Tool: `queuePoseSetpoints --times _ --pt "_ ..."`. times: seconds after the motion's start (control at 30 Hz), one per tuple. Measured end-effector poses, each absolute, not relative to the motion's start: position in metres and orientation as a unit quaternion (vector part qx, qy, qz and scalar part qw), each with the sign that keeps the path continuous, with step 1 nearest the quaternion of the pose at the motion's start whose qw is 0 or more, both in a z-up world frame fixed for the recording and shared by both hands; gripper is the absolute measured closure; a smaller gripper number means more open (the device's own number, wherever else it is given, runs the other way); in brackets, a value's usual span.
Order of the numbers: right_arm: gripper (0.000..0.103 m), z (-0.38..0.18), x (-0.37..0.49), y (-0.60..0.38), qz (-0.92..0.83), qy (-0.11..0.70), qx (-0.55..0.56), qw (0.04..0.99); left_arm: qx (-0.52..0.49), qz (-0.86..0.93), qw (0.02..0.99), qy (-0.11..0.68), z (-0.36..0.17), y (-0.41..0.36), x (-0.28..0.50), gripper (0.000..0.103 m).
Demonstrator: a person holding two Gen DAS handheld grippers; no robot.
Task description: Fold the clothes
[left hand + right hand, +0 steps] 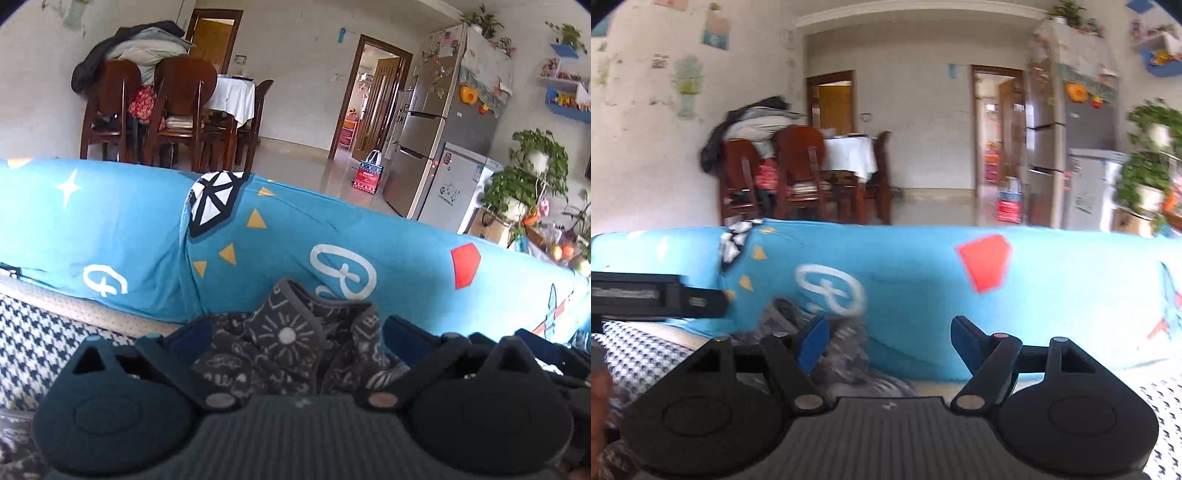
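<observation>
A grey patterned garment (291, 350) is bunched between the fingers of the left claw (295, 339), pinched there just in front of the blue cover (406, 236) of the sofa back. The right claw (890, 343) is spread wide and holds nothing; the garment (846, 350) is seen just beside its left finger. The right view is blurred. A gather or lift of the cloth is judged to be in hand. How far the fold has gone cannot be told. A second grip near the blue cover is probably called for.
</observation>
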State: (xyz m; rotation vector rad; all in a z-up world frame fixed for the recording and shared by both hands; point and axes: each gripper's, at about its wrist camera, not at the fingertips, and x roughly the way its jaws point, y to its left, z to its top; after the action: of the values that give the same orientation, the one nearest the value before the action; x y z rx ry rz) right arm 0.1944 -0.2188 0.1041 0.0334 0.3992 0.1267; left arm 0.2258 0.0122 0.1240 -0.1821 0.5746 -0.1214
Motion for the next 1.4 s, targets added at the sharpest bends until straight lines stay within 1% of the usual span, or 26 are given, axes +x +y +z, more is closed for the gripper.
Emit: queuePoseSetpoints --times 0.1,0.23,0.5,0.7,0.9,1.07,1.13,1.2,1.23,1.3,1.33,1.4 --pt "0.03 0.094 0.188 -0.239 0.036 0.224 0.044 0.973 -0.097 -0.059 0.95 0.292 0.124 0.017 0.209 0.0" --pt "0.03 0.076 0.175 -0.254 0.0 0.264 0.021 0.964 -0.117 -0.053 0.94 0.316 0.116 0.032 0.189 0.0" --pt "0.03 0.035 0.149 -0.27 0.018 0.334 -0.031 0.942 -0.14 -0.021 0.925 0.353 0.101 0.066 0.146 0.0" --pt "0.03 0.021 0.153 -0.264 0.034 0.34 -0.04 0.939 -0.169 -0.017 0.914 0.369 0.099 0.078 0.136 0.0" --pt "0.03 0.009 0.159 -0.262 0.038 0.345 -0.031 0.937 -0.164 -0.028 0.915 0.367 0.103 0.072 0.134 0.0" --pt "0.031 0.003 0.166 -0.265 0.03 0.349 -0.005 0.937 -0.146 -0.032 0.91 0.387 0.097 0.062 0.138 0.0" --pt "0.036 0.003 0.168 -0.263 0.034 0.348 -0.002 0.937 -0.136 -0.026 0.907 0.397 0.093 0.059 0.139 0.0" --pt "0.046 0.003 0.169 -0.261 0.039 0.346 -0.001 0.937 -0.131 -0.023 0.905 0.405 0.089 0.057 0.14 0.0" --pt "0.048 0.003 0.17 -0.259 0.04 0.346 0.0 0.938 -0.131 -0.023 0.903 0.409 0.087 0.057 0.141 0.0" --pt "0.06 0.004 0.171 -0.256 0.044 0.344 0.003 0.938 -0.131 -0.022 0.901 0.413 0.085 0.056 0.142 0.0" --pt "0.063 0.004 0.172 -0.254 0.046 0.343 0.002 0.938 -0.13 -0.022 0.901 0.414 0.083 0.056 0.142 0.0" --pt "0.074 0.004 0.173 -0.25 0.047 0.342 -0.002 0.939 -0.128 -0.02 0.901 0.414 0.083 0.056 0.142 0.0"
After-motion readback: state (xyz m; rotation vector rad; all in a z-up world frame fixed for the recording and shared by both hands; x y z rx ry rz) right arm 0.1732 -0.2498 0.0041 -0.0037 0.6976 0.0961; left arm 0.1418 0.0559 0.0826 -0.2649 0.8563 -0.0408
